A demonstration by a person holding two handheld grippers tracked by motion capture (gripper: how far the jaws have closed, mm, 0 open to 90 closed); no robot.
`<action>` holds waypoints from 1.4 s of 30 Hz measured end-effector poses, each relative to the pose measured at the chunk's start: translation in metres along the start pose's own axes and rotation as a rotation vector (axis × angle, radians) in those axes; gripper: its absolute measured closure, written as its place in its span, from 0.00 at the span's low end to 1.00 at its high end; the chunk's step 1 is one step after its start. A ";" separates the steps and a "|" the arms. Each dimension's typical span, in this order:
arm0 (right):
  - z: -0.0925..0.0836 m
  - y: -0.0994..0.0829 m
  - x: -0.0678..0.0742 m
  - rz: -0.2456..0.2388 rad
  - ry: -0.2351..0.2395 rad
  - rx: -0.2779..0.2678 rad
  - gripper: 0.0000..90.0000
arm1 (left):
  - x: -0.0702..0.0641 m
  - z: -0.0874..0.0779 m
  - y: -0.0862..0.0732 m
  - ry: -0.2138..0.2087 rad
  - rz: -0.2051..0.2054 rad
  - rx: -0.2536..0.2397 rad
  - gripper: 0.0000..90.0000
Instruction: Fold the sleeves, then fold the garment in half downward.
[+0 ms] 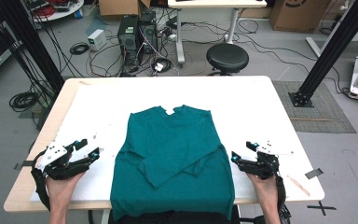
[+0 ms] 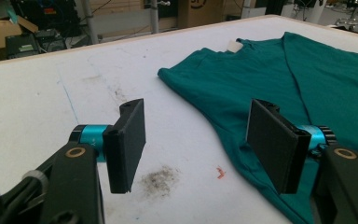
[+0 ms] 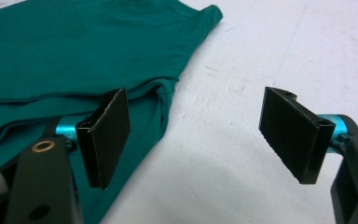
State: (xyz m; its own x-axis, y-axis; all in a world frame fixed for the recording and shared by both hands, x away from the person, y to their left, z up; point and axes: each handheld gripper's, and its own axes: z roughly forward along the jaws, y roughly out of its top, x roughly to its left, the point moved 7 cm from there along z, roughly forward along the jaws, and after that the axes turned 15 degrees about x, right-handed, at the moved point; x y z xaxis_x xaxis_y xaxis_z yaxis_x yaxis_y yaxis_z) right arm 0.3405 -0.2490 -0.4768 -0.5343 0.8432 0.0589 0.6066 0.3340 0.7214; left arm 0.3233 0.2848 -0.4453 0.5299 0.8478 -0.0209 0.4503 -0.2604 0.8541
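A green shirt (image 1: 172, 158) lies flat in the middle of the white table (image 1: 261, 98). Its neck points away from the person and its bottom edge hangs a little over the near edge of the table. The job looks like folding this shirt.

Some of it is done already. Both long sleeves are folded in, and they cross over the front of the shirt (like arms in a hug). The sides are neat and straight.

What is left? The body of the shirt is not folded yet. It probably needs to be folded in half or in thirds to make a small tidy pile.

The left gripper (image 1: 87, 150) rests on the table just beside the shirt's left side. Its jaws are wide open and hold nothing. In the left gripper view, the shirt's edge (image 2: 223, 126) passes close by one jaw, with bare table and a dark smudge (image 2: 161, 179) between the two.

The right gripper (image 1: 242, 150) sits just beside the shirt's right side. Its jaws are wide open too, with nothing in them. In the right gripper view, the shirt's edge (image 3: 165, 100) lies near one jaw.
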 end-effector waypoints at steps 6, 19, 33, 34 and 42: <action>0.001 -0.001 0.007 -0.021 -0.001 0.017 0.29 | -0.004 0.000 0.002 -0.008 0.011 0.006 0.42; -0.009 -0.019 0.030 -0.134 0.039 0.137 0.39 | -0.049 0.015 -0.017 -0.079 0.057 0.184 0.44; -0.007 -0.042 0.041 -0.166 0.038 0.242 0.53 | -0.075 0.034 -0.042 -0.023 0.062 0.351 0.47; -0.007 -0.043 0.043 -0.172 0.049 0.242 0.59 | -0.077 0.034 -0.041 -0.028 0.071 0.349 0.56; -0.009 -0.045 0.049 -0.181 0.154 0.224 0.98 | -0.082 0.032 -0.042 -0.114 0.035 0.349 0.95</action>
State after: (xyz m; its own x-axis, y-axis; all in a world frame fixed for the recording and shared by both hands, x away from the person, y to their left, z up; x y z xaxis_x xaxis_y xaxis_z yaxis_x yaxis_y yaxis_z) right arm 0.2815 -0.2265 -0.5005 -0.7180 0.6935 0.0595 0.5985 0.5715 0.5614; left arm 0.2836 0.2112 -0.4965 0.6175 0.7835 -0.0693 0.6377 -0.4470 0.6273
